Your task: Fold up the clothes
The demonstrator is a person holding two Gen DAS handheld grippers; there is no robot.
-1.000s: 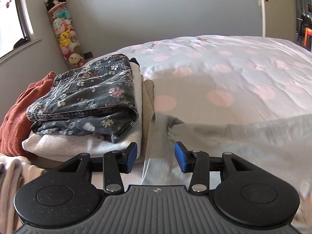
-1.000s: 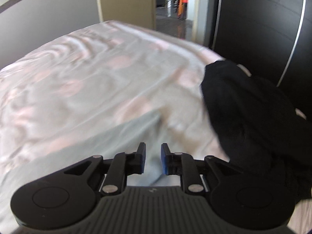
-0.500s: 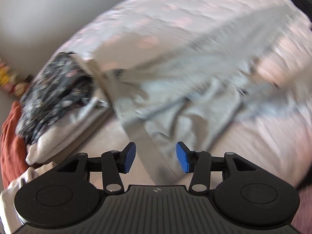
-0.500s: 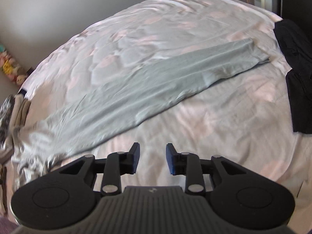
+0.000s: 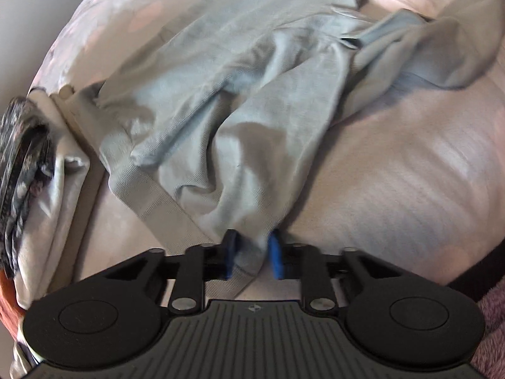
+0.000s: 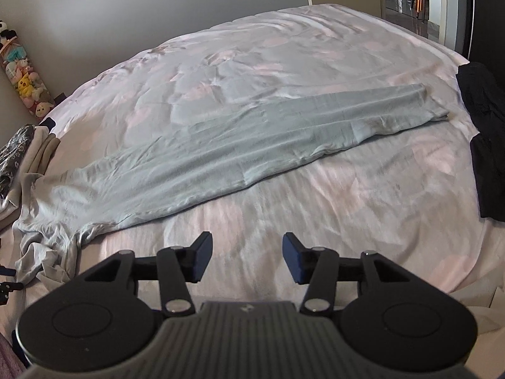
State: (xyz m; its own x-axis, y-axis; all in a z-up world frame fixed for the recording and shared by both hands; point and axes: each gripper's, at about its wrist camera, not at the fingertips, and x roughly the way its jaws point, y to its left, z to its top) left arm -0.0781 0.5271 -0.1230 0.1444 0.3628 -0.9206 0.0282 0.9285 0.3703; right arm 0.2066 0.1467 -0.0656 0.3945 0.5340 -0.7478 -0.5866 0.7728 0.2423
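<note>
The left hand-held gripper (image 5: 251, 254) pinches the ribbed waistband edge of the soft grey garment (image 5: 240, 120), blue pads closed on bunched knit. The right hand-held gripper (image 6: 247, 257) hovers wide apart, holding nothing, over the wrinkled pink-dotted bed (image 6: 363, 195), where the garment stretches long and flat beside a folded stack (image 5: 28, 170).

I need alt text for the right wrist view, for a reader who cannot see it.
A long pale grey garment lies stretched across a bed with a pink-dotted cover, bunched at its left end. The right gripper hovers before it, jaws open and empty; black clothing lies at the right edge.
</note>
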